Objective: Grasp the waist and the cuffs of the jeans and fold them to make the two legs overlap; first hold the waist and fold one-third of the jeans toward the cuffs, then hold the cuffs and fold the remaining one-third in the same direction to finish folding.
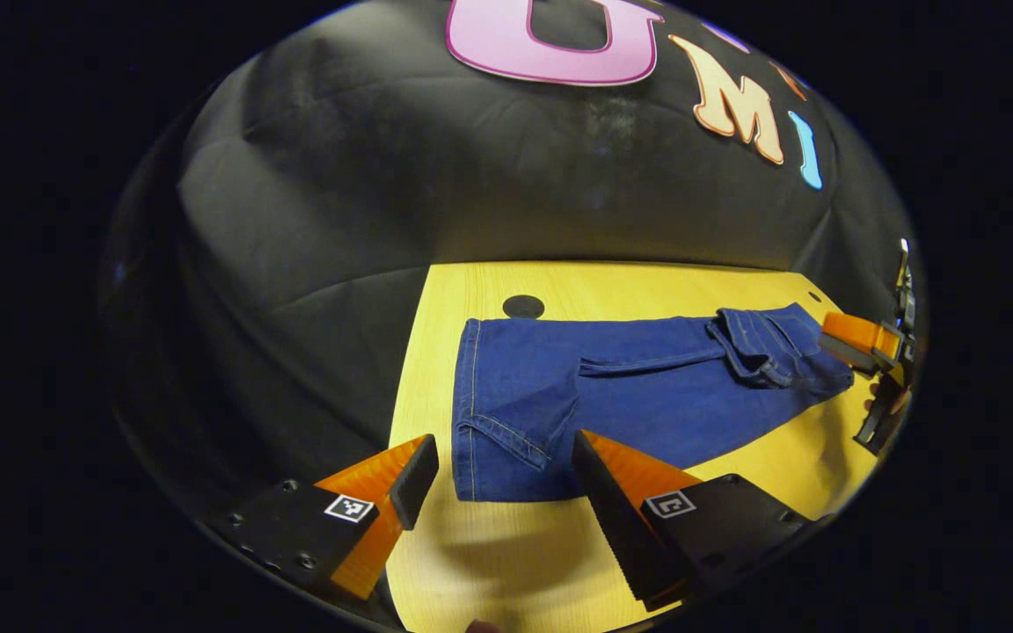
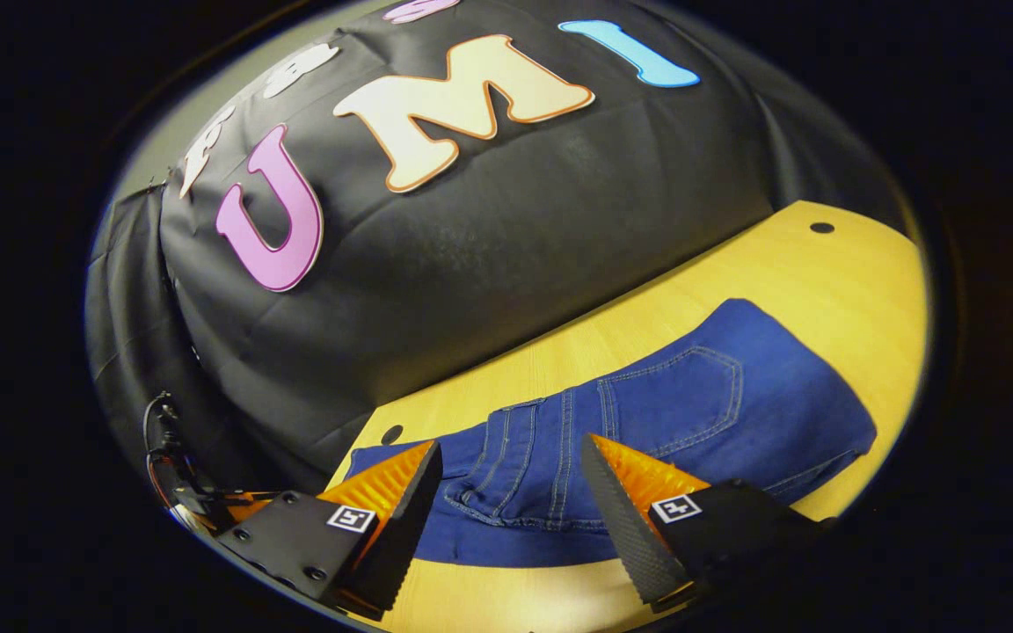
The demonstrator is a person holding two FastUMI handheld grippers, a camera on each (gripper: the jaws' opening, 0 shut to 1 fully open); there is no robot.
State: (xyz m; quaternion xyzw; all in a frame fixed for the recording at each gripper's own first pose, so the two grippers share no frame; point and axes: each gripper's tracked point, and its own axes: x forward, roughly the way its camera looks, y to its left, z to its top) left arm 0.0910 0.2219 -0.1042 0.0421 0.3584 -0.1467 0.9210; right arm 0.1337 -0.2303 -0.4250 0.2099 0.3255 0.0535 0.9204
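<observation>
Dark blue jeans (image 1: 647, 387) lie flat along the yellow table (image 1: 612, 281), legs overlapped. The cuffs (image 1: 480, 413) are at the end nearest my left gripper (image 1: 502, 448), which hovers open over their near corner, one finger on each side. The waist (image 1: 766, 352) is rumpled at the far right, where my right gripper (image 1: 863, 343) touches it. In the right gripper view the waistband (image 2: 506, 479) and a back pocket (image 2: 691, 396) lie just ahead of my open right gripper (image 2: 511, 453), with nothing pinched between its fingers.
The black cloth wall (image 1: 471, 193) rises behind the table's far edge. A round dark hole (image 1: 523, 307) sits in the tabletop beyond the cuffs, and another hole (image 2: 821, 228) is near the far corner. Bare wood (image 1: 489, 554) lies in front of the cuffs.
</observation>
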